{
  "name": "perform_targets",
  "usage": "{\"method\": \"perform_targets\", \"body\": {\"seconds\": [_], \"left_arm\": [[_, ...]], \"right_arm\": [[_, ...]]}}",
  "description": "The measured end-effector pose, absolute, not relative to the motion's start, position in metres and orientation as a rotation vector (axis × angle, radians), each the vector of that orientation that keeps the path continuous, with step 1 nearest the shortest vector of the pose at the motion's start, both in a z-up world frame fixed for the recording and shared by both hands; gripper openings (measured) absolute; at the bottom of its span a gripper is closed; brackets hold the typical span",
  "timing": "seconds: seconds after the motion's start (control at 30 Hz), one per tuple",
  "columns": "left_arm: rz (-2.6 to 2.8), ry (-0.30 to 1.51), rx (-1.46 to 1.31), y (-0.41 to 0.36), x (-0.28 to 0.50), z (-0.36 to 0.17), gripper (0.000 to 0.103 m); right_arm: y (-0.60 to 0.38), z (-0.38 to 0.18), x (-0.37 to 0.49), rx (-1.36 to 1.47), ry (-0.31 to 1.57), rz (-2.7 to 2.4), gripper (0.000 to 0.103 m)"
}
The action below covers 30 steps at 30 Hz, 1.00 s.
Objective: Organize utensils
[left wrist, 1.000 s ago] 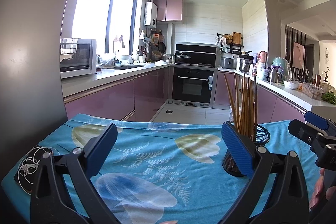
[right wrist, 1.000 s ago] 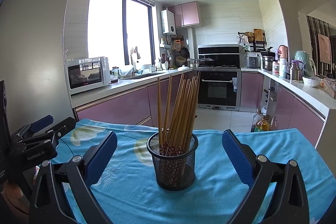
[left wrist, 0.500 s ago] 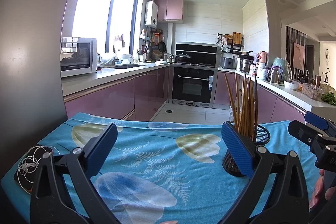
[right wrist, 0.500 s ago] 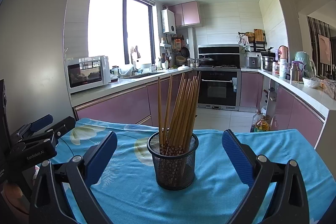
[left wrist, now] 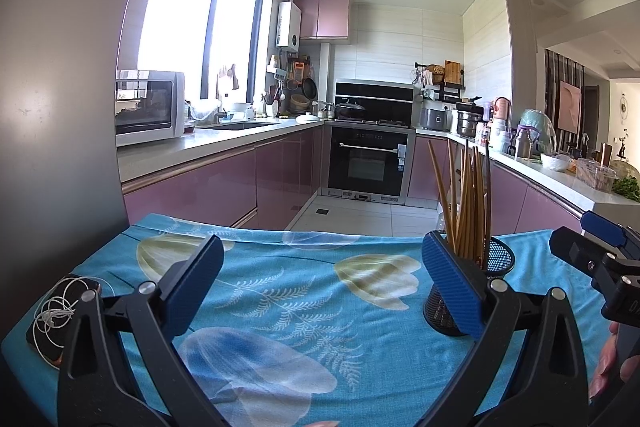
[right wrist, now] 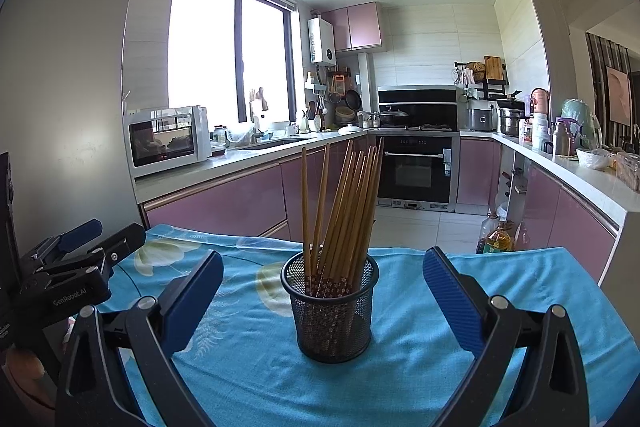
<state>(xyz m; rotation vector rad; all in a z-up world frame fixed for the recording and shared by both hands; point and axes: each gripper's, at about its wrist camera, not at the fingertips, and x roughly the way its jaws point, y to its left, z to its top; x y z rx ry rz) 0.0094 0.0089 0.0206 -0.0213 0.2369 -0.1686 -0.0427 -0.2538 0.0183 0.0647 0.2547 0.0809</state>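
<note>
Chopsticks [right wrist: 340,203] stand bundled in one black mesh cup [right wrist: 331,311] on the cloth-covered table [right wrist: 520,291], heads up and fanned, most leaning toward the right rim. Count from the right wrist view: about ten sticks; exact number uncertain where they overlap. One cup only. Cup sits mid-width in that view, set back from the near edge, with bare cloth on all sides; the far edge runs just behind it. Right gripper [right wrist: 323,291]: jaws wide apart, empty, cup centred in the gap but beyond the tips, no contact. Left gripper [left wrist: 323,291]: jaws wide apart, empty, over open cloth in the middle of the table; its right finger overlaps the cup [left wrist: 496,259] in the left wrist view, contact cannot be confirmed. Open room: broad free cloth from the cup to the left edge, and a free strip to the right edge. One phone [left wrist: 42,331] with one coiled white cable [left wrist: 56,311] lies at the near left corner, well apart from the cup. A hand [left wrist: 612,359] shows at the right margin of the left wrist view, under the other gripper.
</note>
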Motion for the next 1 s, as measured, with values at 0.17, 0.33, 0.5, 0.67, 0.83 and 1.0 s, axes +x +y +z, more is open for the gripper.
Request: {"method": "perform_targets", "body": {"seconds": [0.17, 0.33, 0.5, 0.67, 0.83, 1.0], "left_arm": [[-0.171, 0.237, -0.023, 0.0074, 0.01, 0.0202, 0.098], [-0.169, 0.237, -0.022, 0.0067, 0.01, 0.0201, 0.098], [-0.169, 0.237, -0.021, 0.007, 0.0099, 0.0202, 0.098], [-0.169, 0.237, -0.021, 0.0065, 0.0101, 0.0201, 0.098], [-0.17, 0.238, -0.023, 0.0074, 0.01, 0.0204, 0.098], [-0.169, 0.238, -0.022, 0.0072, 0.0101, 0.0204, 0.098]], "right_arm": [[-0.2537, 0.0187, -0.0421, 0.065, 0.257, 0.08, 0.097], [-0.2536, 0.0188, -0.0422, 0.064, 0.255, 0.08, 0.097], [-0.2539, 0.0186, -0.0421, 0.065, 0.257, 0.08, 0.097], [-0.2543, 0.0184, -0.0432, 0.067, 0.256, 0.077, 0.097], [-0.2549, 0.0179, -0.0434, 0.069, 0.258, 0.076, 0.097], [-0.2549, 0.0178, -0.0434, 0.068, 0.257, 0.075, 0.097]]}}
